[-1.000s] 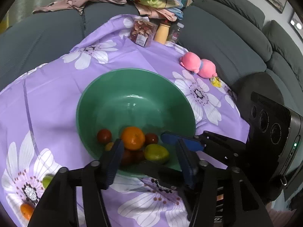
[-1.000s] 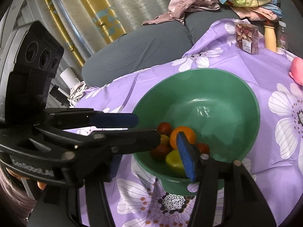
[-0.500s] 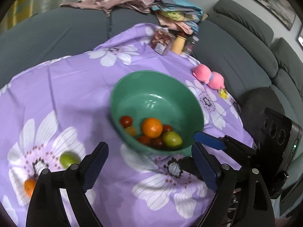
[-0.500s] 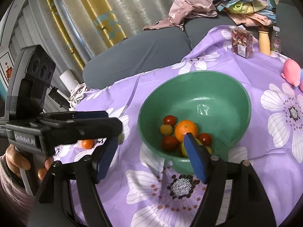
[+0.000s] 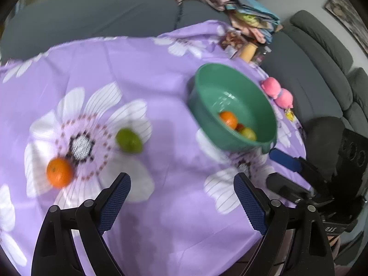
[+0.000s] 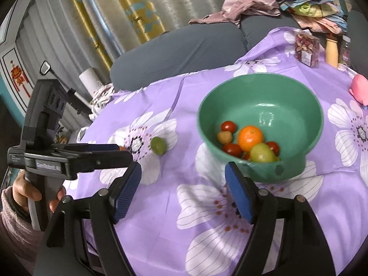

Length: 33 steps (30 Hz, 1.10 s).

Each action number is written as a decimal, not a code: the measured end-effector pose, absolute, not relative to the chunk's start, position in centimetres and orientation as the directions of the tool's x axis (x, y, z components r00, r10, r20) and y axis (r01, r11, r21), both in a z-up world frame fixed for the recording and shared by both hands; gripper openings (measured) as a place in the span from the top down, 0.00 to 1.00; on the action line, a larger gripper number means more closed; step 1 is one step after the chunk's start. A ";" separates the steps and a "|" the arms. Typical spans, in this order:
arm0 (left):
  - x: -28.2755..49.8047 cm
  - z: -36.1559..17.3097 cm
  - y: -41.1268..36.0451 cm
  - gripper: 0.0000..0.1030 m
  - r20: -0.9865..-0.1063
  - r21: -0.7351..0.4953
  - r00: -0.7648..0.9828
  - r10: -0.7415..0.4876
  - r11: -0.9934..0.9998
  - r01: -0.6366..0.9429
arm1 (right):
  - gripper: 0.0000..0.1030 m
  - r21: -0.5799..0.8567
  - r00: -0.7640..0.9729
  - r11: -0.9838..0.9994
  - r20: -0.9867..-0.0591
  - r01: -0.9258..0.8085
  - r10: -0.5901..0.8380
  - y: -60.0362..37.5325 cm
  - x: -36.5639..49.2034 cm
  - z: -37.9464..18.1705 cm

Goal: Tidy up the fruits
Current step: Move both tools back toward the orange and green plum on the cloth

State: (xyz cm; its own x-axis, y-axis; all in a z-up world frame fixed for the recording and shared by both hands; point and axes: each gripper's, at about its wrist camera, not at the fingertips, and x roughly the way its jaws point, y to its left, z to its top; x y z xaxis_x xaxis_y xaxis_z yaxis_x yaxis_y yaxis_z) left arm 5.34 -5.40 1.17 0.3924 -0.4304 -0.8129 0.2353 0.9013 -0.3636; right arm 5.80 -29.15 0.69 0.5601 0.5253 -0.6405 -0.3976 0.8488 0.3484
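While most of the fruit already sits in the green bowl (image 6: 260,96), two pieces lie out on the purple flowered cloth (image 5: 161,207) — a green fruit (image 5: 128,140) and an orange (image 5: 59,172). Both rest on the same big white flower print, the green one just right of its dark centre in the left wrist view, the orange down to the left of it, the two near each other but apart. Inside the bowl, the right wrist view shows a larger orange (image 6: 250,138), a yellow-green fruit (image 6: 262,153) touching it in front, several small red tomatoes (image 6: 228,126) and one small yellowish fruit (image 6: 225,137) clustered at the near side of the bottom.

The left gripper (image 5: 181,201) hangs above bare cloth with its jaws spread wide and nothing between them; the loose green fruit and orange lie ahead of it and to the left, well clear of the blue pads (image 5: 113,203). The right gripper (image 6: 182,192) is also spread and empty, over the cloth just in front of the bowl — its right pad close to the bowl's foot.

Beyond the bowl stand a packet of dried snacks (image 6: 307,49) and a tan bottle (image 6: 332,50); a pink plush toy (image 5: 277,92) lies to the right. Folded clothes (image 6: 306,4) are heaped on the grey sofa (image 6: 174,46) behind.
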 end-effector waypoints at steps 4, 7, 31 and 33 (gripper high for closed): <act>4.2 0.0 -3.7 0.12 -0.825 -0.369 0.380 -0.418 0.908 0.196 | 0.27 0.340 0.533 0.842 -0.659 -0.418 0.530 -27.8 5.1 0.4; 3.5 -0.6 -2.4 0.12 -0.830 -0.377 0.376 -0.412 0.911 0.165 | 0.26 0.331 0.507 0.837 -0.679 -0.435 0.532 -26.5 4.8 0.1; 0.6 -2.7 3.8 0.12 -0.805 -0.463 0.384 -0.453 0.883 0.073 | 0.26 0.269 0.370 0.813 -0.786 -0.517 0.495 -18.8 4.3 -2.5; 0.5 -2.8 4.0 0.12 -0.804 -0.466 0.382 -0.455 0.882 0.070 | 0.26 0.270 0.363 0.813 -0.791 -0.516 0.493 -18.6 4.4 -2.7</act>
